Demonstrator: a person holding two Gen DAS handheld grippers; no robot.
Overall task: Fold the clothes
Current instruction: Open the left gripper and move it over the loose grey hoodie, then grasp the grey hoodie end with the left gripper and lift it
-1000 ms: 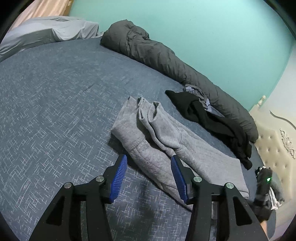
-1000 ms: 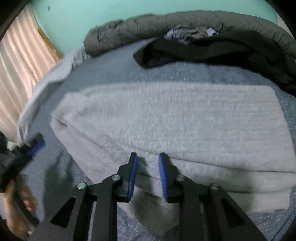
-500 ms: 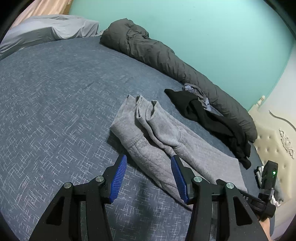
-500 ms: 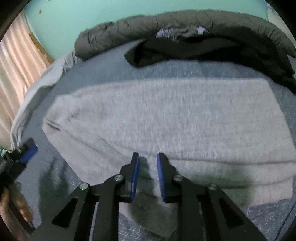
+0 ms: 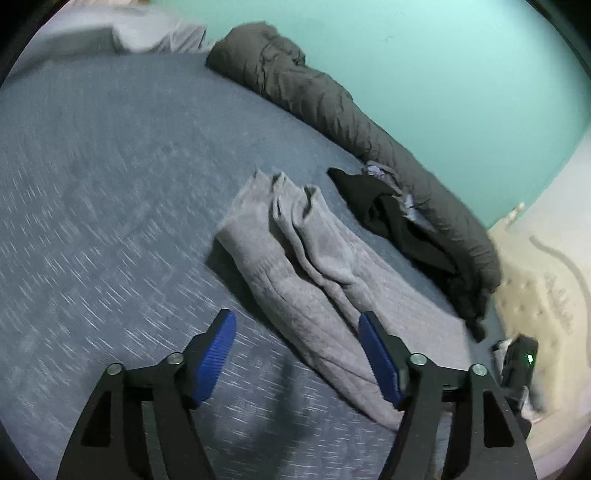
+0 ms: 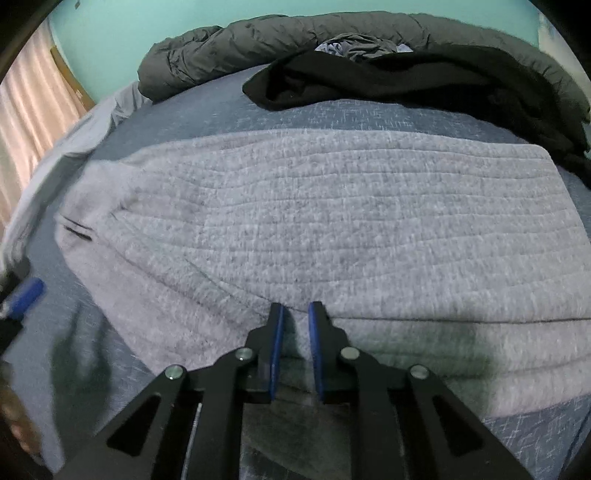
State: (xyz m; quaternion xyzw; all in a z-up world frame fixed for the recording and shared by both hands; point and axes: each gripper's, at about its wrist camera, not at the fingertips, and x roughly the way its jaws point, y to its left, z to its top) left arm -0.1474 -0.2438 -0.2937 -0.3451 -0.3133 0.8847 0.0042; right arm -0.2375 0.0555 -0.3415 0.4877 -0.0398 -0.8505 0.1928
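Note:
A grey quilted garment [image 5: 314,280] lies folded lengthwise on the blue bed sheet [image 5: 92,184], its sleeves bunched at the far end. My left gripper [image 5: 295,315] hovers over the garment's near corner; its jaws are opening and nothing is pressed between the pads. In the right wrist view the same grey garment [image 6: 332,221] fills the middle. My right gripper [image 6: 296,305] sits at its near long edge, jaws closing to a narrow gap with grey cloth seen behind it. I see no fold pinched. The right gripper's body [image 5: 521,358] shows at the far right.
A black garment [image 5: 388,210] lies crumpled beyond the grey one, against a rolled dark grey duvet [image 5: 314,96] along the teal wall. A cream padded headboard [image 5: 546,280] stands at the right. A light grey pillow [image 5: 129,33] lies far left. A curtain [image 6: 29,110] hangs by the bed.
The left gripper's jaws have spread much wider. The right gripper's jaws have drawn closer together, and the garment's edge looms larger around them.

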